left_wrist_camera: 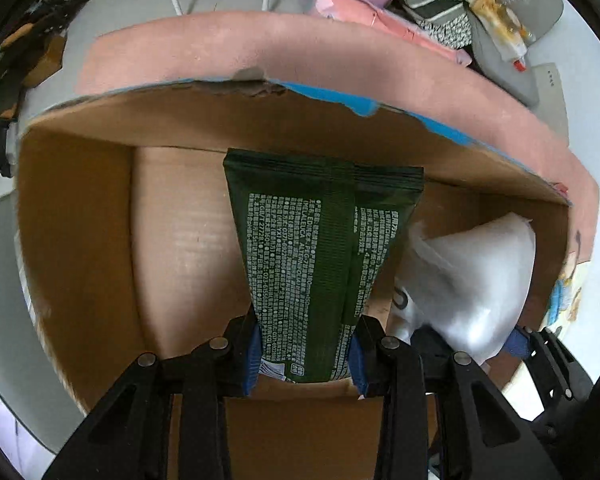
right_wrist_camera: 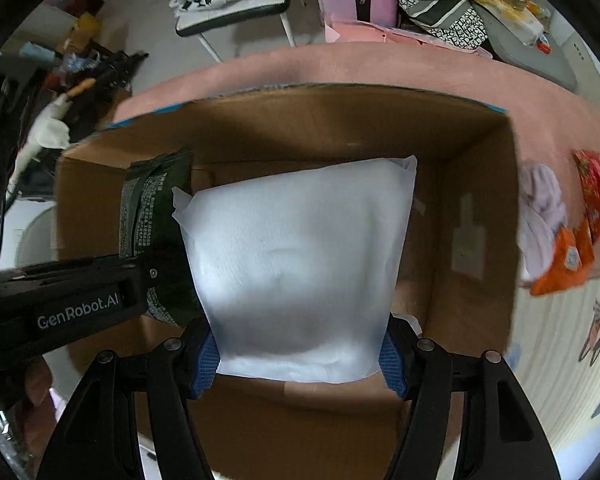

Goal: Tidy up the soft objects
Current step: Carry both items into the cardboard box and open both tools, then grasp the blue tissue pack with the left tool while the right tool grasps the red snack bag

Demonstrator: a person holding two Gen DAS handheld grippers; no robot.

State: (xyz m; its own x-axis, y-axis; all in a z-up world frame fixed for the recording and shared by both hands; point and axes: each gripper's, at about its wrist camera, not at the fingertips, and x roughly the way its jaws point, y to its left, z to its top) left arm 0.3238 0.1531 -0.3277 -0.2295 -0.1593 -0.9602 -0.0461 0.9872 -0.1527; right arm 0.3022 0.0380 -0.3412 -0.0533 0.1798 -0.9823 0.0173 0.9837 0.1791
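Now we hold two soft packs over the open cardboard box [left_wrist_camera: 80,240], one in each gripper.

Our left gripper [left_wrist_camera: 304,354] points down into the box, its blue-padded fingers [left_wrist_camera: 251,360] clamped on the near end of a dark green pack [left_wrist_camera: 308,248] printed with white text; the pack hangs over the box floor; just beside it, our right gripper [right_wrist_camera: 300,354] has its fingers [right_wrist_camera: 206,360] pressed on either edge of a white plastic-wrapped pack [right_wrist_camera: 300,260], also above the box interior; in the right wrist view the green pack sits left of the white one, partly behind it; the box stands on a pink cloth [right_wrist_camera: 380,64]; orange and red packets [right_wrist_camera: 568,264] and a pale lilac cloth [right_wrist_camera: 540,216] lie on that cloth outside the box's right wall.
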